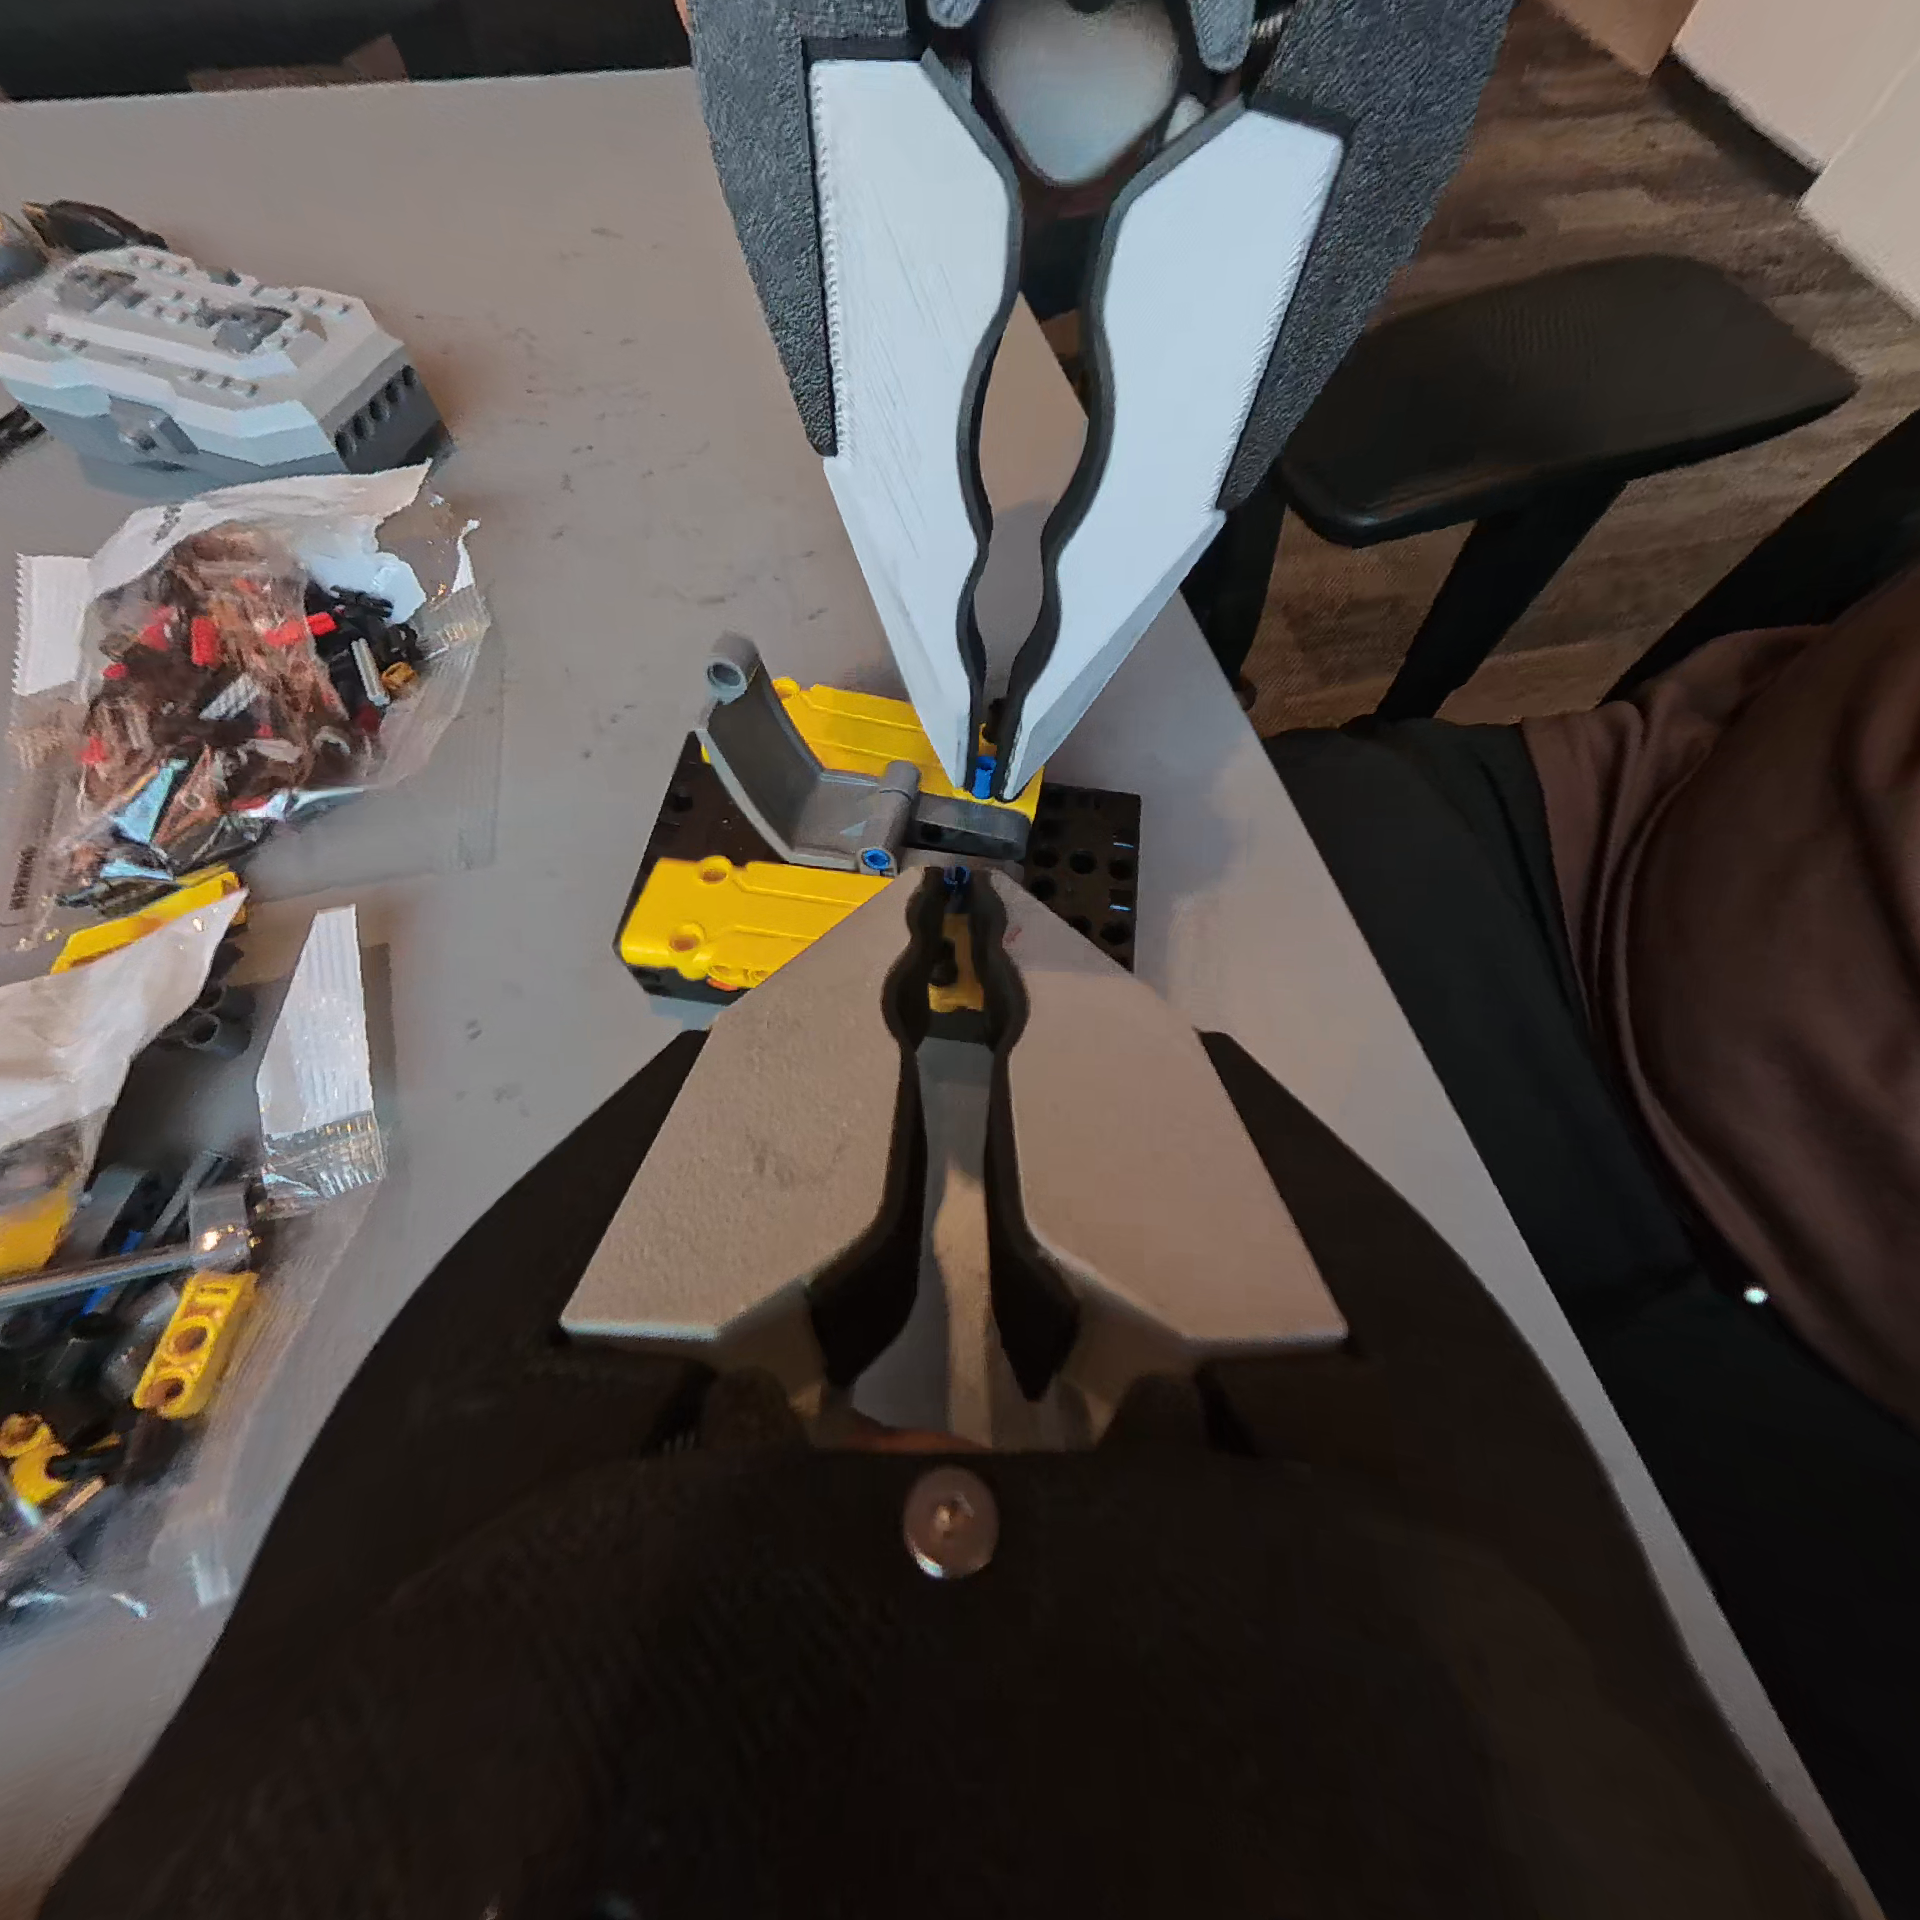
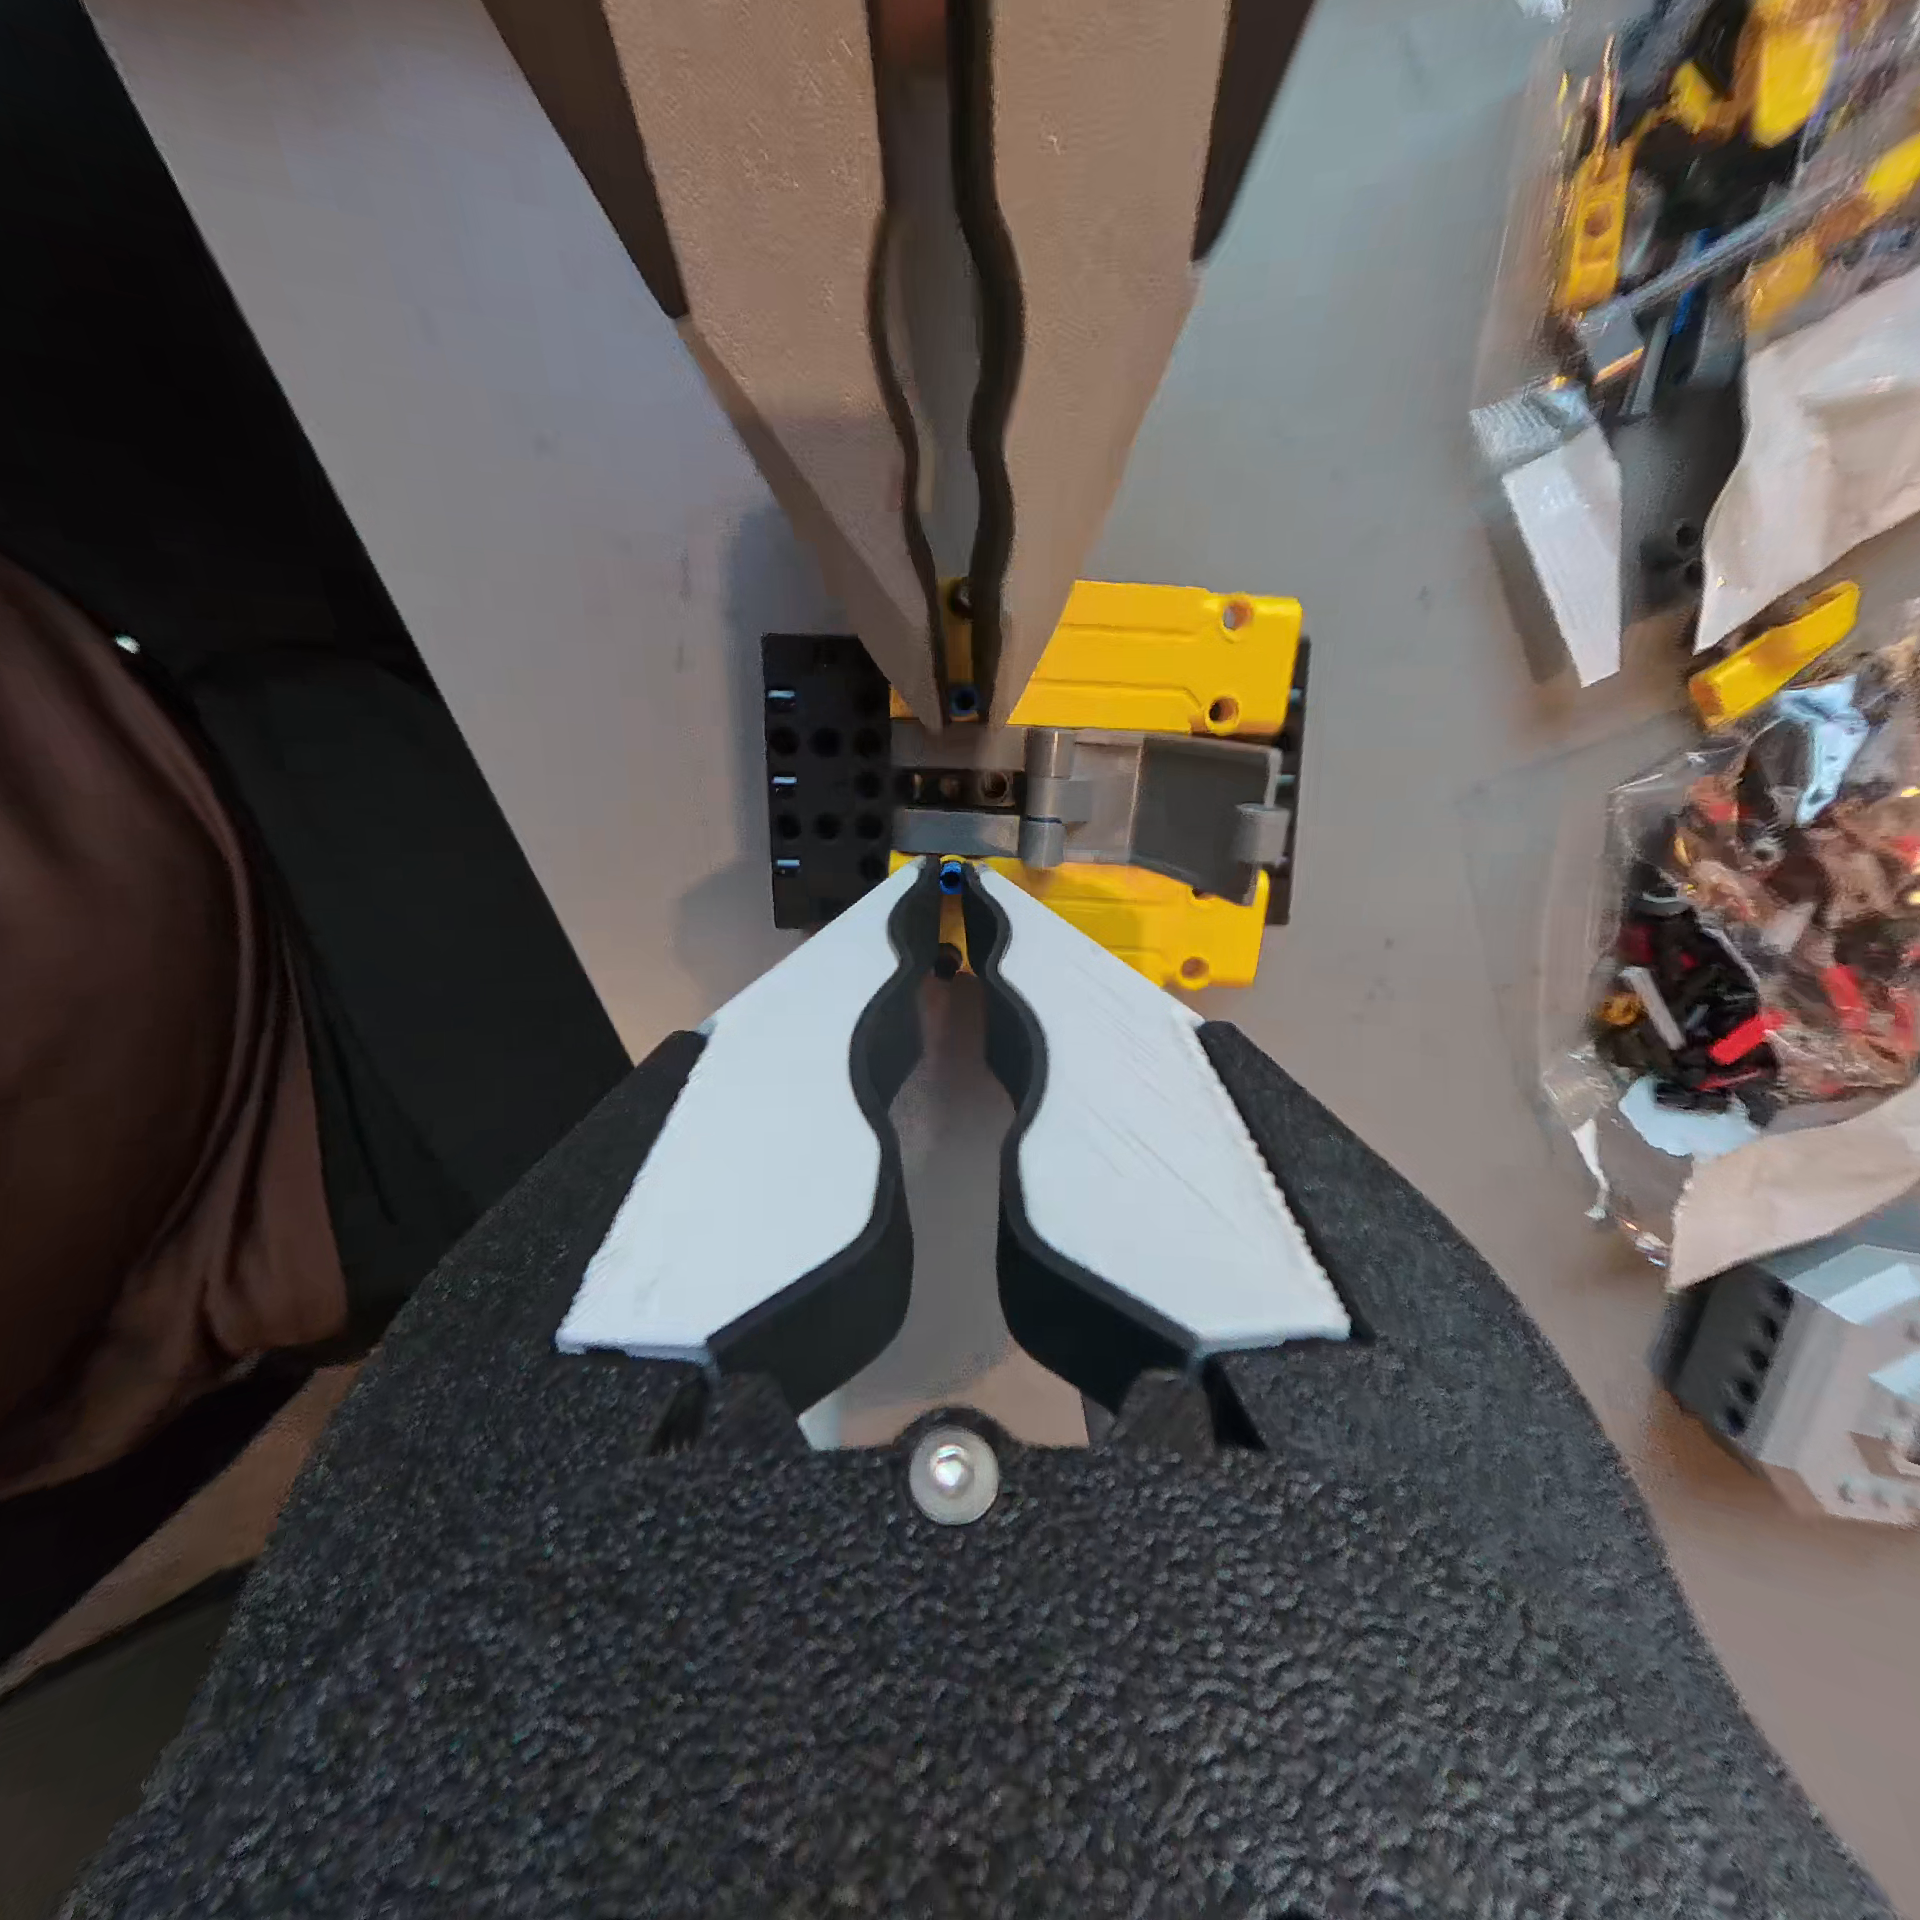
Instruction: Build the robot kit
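Observation:
A small toy-brick assembly stands near the table edge: a black perforated base (image 1: 1081,862), two yellow panels (image 1: 758,914) and a grey curved piece (image 1: 779,769) hinged to a black beam (image 1: 971,821). It also shows in the right wrist view (image 2: 1153,655). My left gripper (image 1: 956,881) comes in from one side, its fingertips pinched on a small blue pin (image 1: 956,875) at the assembly's yellow edge. My right gripper (image 2: 948,868), with white fingers, faces it from the opposite side and is pinched on another blue pin (image 2: 948,875). Each gripper shows in the other's view: the right (image 1: 985,790), the left (image 2: 966,712).
Clear bags of small red, black and yellow parts (image 1: 239,665) (image 2: 1766,935) lie on the grey table (image 1: 582,312). A grey block with sockets (image 1: 197,353) sits farther off. The table edge (image 1: 1278,790) runs beside the assembly; a black chair (image 1: 1558,395) and a seated person (image 1: 1714,935) are beyond it. Only a small space, under 4 cm, lies between the two pairs of fingers.

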A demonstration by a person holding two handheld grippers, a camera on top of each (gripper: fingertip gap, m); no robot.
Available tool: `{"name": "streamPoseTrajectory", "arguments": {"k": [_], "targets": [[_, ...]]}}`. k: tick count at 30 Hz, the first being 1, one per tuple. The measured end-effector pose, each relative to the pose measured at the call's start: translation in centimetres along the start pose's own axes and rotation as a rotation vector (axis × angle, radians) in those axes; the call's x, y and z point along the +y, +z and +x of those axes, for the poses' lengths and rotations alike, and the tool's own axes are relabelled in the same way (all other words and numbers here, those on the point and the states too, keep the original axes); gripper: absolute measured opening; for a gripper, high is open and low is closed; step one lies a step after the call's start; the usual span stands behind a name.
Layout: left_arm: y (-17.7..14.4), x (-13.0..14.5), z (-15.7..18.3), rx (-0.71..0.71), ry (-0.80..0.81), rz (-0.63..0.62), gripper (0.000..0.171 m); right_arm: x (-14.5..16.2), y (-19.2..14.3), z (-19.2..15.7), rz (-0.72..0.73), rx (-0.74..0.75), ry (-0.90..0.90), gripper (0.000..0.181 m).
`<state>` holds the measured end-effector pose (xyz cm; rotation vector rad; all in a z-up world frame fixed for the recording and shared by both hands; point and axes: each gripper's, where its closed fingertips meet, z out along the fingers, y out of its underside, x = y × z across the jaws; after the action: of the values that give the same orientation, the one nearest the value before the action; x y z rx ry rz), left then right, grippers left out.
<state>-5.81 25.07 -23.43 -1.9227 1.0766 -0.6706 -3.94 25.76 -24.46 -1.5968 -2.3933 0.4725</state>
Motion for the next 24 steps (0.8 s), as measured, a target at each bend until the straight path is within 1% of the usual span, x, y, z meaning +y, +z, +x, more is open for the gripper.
{"name": "streamPoseTrajectory", "arguments": {"k": [2,4,7,9,11,13,14,15,17,20,24], "targets": [[-0.2,0.2,-0.1,0.019,-0.046,0.034,0.002,-0.3,0.1,0.3,0.019,-0.064,0.063,0.004],[-0.3,0.2,-0.1,0.026,-0.079,0.055,0.002,-0.4,0.1,0.4,-0.001,-0.075,0.063,0.004],[-0.3,0.1,0.0,-0.011,-0.077,0.059,0.001,-0.5,0.1,0.3,-0.022,-0.045,0.025,0.004],[-0.6,0.2,0.6,-0.003,-0.021,0.043,0.002,-0.8,0.2,-0.2,0.014,-0.054,0.007,0.004],[-1.3,-0.4,1.6,0.046,0.003,0.080,0.019,-1.0,0.2,-0.3,0.052,-0.061,0.014,0.008],[-2.1,-1.3,1.6,0.064,-0.031,0.124,0.034,-0.8,0.1,-0.1,0.077,-0.054,0.019,0.016],[-2.4,-1.3,1.6,0.068,-0.037,0.127,0.042,-0.7,-0.1,-0.1,0.091,-0.054,0.019,0.021],[-2.6,-1.1,1.3,0.048,-0.033,0.121,0.046,-0.8,-0.4,-0.1,0.110,-0.054,0.016,0.023],[-2.7,-0.2,0.7,0.011,-0.024,0.081,0.047,-1.6,-1.0,-0.2,0.166,-0.050,0.019,0.020],[-2.3,1.5,0.0,-0.031,-0.022,-0.002,0.058,-2.9,-1.6,-0.4,0.218,-0.048,0.011,0.019],[-2.0,1.3,0.1,-0.037,-0.018,-0.002,0.063,-4.0,-0.7,-0.3,0.204,-0.041,-0.018,0.017]]}}
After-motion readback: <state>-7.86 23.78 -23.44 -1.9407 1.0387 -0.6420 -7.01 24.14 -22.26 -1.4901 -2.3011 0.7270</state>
